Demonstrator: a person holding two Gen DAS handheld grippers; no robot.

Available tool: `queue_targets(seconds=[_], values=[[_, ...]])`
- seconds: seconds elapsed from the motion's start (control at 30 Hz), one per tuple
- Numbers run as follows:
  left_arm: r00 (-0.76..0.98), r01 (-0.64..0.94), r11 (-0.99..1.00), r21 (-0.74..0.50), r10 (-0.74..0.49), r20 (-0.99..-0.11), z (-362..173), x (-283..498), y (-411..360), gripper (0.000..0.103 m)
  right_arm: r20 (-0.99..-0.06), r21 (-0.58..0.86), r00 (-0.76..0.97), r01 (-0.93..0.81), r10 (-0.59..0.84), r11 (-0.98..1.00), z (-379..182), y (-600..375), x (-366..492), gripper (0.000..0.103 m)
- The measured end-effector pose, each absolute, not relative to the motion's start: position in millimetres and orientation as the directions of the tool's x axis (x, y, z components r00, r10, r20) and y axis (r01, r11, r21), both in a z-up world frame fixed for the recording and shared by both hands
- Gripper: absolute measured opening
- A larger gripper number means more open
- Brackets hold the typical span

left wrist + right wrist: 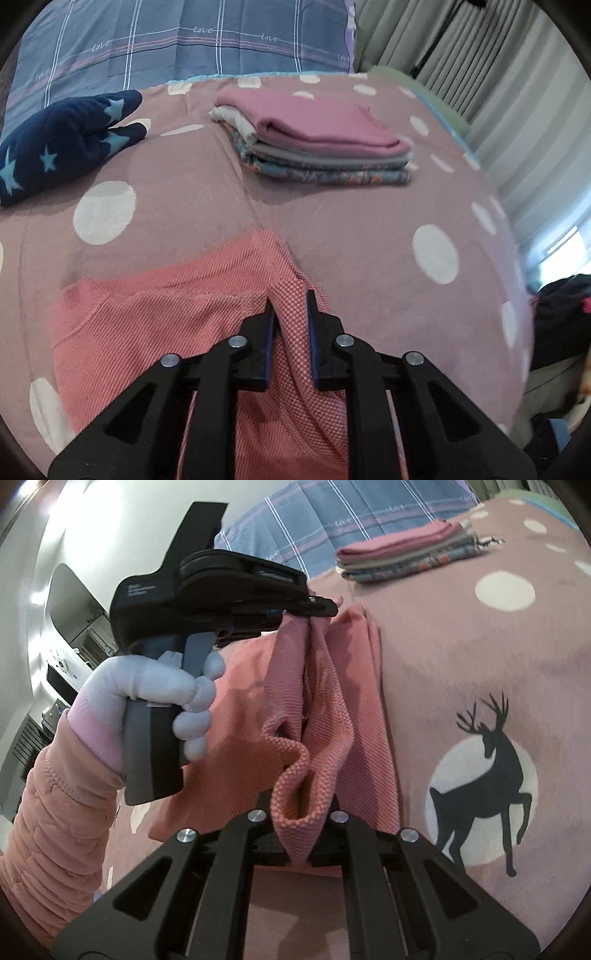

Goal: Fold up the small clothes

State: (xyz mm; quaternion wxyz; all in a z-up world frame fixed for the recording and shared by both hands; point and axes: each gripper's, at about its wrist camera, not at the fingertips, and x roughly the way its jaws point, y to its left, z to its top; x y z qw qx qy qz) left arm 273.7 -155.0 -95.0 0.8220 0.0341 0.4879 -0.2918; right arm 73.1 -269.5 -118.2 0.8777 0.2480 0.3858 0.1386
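A coral knit garment (pixel 166 314) lies partly on the dotted pink bedspread (pixel 369 229) and bunches up between both grippers. My left gripper (pixel 290 306) is shut on a raised ridge of the fabric, which runs between its blue-padded fingers. The right wrist view shows that left gripper (pixel 325 607), held by a gloved hand (pixel 166 686), pinching the garment's (pixel 343 709) far edge. My right gripper (pixel 300 805) is shut on a looped fold of the near edge, and the cloth hides its fingertips. The garment hangs slack and creased between the two grips.
A stack of folded clothes (pixel 317 144), pink on top, sits farther back on the bed (pixel 406 550). A navy star-patterned item (pixel 62 144) lies at the left. A blue plaid pillow (pixel 184 37) is behind. Curtains (pixel 480 55) hang at the right. A deer print (pixel 484 775) marks the bedspread.
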Motion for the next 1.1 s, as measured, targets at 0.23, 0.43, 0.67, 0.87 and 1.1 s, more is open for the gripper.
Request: queue_targets(seconds=[0.23, 0.43, 0.67, 0.87, 1.1], values=[[0.440, 0.575, 0.792, -0.204, -0.510, -0.740, -37.5, 240.2, -135.7, 0.048, -0.604, 0.582, 0.647, -0.041, 0.466, 0.812, -121.9, -275.8, 77.7, 0.005], [0.524, 0.605, 0.786, -0.127, -0.513, -0.679, -6.8, 167.6, -76.5, 0.063, -0.605, 0.596, 0.642, -0.026, 0.471, 0.802, -124.3, -279.0, 80.0, 0.008], [0.487, 0.581, 0.811, -0.064, -0.410, -0.771, -65.6, 71.9, -15.2, 0.069, -0.607, 0.610, 0.631, -0.020, 0.483, 0.792, -123.7, -282.9, 89.3, 0.008], [0.467, 0.522, 0.848, -0.086, -0.369, -0.804, -98.1, 63.1, -5.4, 0.069, -0.606, 0.599, 0.638, -0.027, 0.475, 0.801, -114.8, -282.4, 88.7, 0.008], [0.570, 0.393, 0.919, -0.024, -0.264, -0.778, -109.8, 92.0, -16.0, 0.069, -0.577, 0.584, 0.684, -0.037, 0.447, 0.811, -98.0, -287.9, 81.2, 0.007]])
